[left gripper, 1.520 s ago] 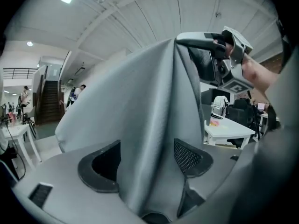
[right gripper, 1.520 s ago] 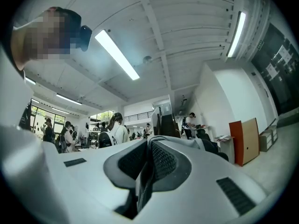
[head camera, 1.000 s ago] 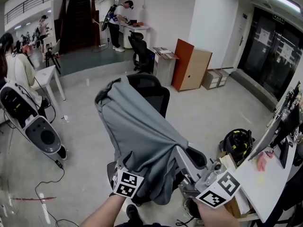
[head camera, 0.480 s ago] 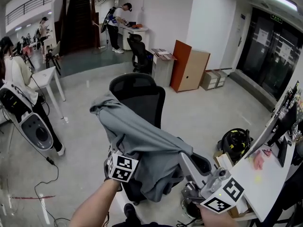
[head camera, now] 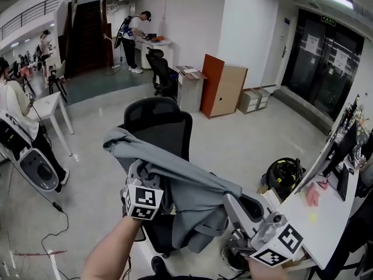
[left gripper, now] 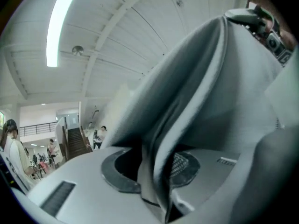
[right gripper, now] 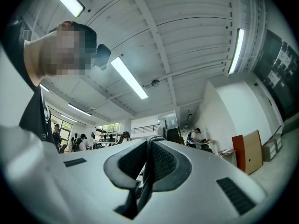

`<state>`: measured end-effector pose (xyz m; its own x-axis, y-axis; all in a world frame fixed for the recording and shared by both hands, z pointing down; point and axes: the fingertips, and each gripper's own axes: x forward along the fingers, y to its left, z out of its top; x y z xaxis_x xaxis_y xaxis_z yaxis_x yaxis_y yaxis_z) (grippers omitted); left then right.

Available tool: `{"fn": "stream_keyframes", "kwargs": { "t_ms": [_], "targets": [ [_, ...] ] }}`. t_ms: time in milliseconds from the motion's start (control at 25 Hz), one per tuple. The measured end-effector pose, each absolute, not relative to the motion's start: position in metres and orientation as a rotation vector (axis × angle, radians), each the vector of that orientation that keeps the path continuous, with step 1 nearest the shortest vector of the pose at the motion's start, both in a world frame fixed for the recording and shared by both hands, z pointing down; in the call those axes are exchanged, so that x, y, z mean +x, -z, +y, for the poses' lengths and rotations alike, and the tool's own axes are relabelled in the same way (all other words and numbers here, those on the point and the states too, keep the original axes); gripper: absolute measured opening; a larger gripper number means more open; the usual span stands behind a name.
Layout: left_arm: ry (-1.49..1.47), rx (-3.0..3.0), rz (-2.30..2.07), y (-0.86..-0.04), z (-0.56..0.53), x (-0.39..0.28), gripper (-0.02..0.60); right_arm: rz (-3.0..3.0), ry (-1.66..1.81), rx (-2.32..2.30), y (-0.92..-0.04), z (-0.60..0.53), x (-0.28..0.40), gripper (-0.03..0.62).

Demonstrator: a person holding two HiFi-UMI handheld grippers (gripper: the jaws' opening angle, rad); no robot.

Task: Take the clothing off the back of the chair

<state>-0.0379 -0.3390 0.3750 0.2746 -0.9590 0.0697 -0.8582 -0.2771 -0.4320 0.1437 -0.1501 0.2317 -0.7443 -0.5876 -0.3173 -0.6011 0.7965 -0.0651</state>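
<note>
Garment: a grey garment (head camera: 186,182), soft and slack, is strung between the 2 claws in front of the black office chair (head camera: 157,121). Its upper edge is clear of the backrest top, and a loose fold hangs low in front of the seat.
Handling: light and limp, I judge. It will sag and drape, and may catch on the chair rather than come away cleanly. It is neither fragile nor slippery.
Where to grip: a bunched fold or the hem, with 2 holds set well apart so the cloth spreads and lifts as 1 piece.
Left claw (left gripper: 159,171): its jaws have just been closing, and a thick fold of the grey cloth sits pinched between the pads.
Right claw (right gripper: 148,164): clenched, jaws together on only a thin edge of cloth. In the head view the garment runs taut to its tips.
Risk: the thin right-hand hold could slip if the hanging part snags.
Chair: the mesh back is bare at the top, and the chair stands on the pale floor (head camera: 262,139).
Surroundings: a white tabletop (head camera: 326,214) at the right, and people (head camera: 133,37) far off by the stairs (head camera: 87,34).
</note>
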Motion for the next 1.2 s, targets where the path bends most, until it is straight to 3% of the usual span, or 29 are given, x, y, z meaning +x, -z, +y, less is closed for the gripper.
{"fn": "stream_keyframes", "kwargs": {
  "t_ms": [80,280,320,440,480,800,1200],
  "targets": [
    [0.397,-2.216,1.656,-0.359,-0.328,-0.036,0.031,2.617,-0.014,-0.936,-0.233,-0.153,0.157,0.031],
    [0.365,-2.182,1.652,-0.342,-0.304,-0.038,0.025,2.55,-0.011,-0.983,-0.227,-0.15,0.182,0.032],
    [0.372,-2.162,1.651,-0.339,-0.3,-0.038,0.042,2.542,-0.016,-0.982,-0.224,-0.148,0.185,0.031],
    [0.412,-2.183,1.637,-0.348,-0.288,-0.031,0.254,2.522,-0.026,-0.976,-0.215,-0.142,0.195,0.032],
    [0.44,-2.22,1.607,-0.36,-0.284,-0.023,0.276,2.528,-0.038,-0.971,-0.213,-0.139,0.196,0.031],
    [0.557,-2.649,1.063,-0.475,-0.225,0.12,0.304,2.663,-0.182,-0.928,-0.207,-0.12,0.171,0.031],
    [0.523,-2.994,0.383,-0.532,-0.132,0.24,0.304,2.628,-0.193,-1.077,-0.201,-0.106,0.219,0.032]
  ]
}}
